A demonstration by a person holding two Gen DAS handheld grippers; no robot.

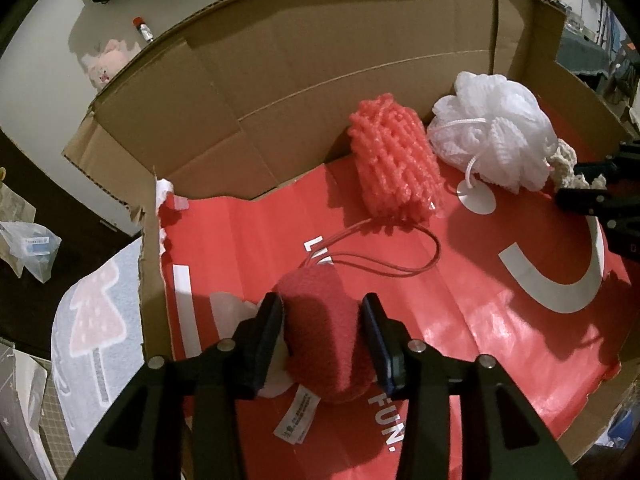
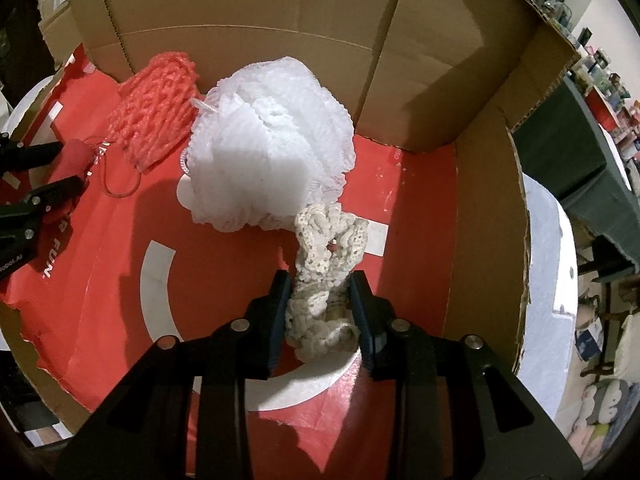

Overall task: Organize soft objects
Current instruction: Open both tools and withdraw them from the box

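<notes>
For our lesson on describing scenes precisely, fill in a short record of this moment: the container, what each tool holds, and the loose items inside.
container: open brown cardboard box lined with red printed paper
left tool: shut on a dark red fuzzy plush piece with a white label and thin red cord
right tool: shut on a cream crocheted yarn piece
loose items: white mesh bath pouf and coral-pink foam net sleeve, side by side near the back wall
</notes>
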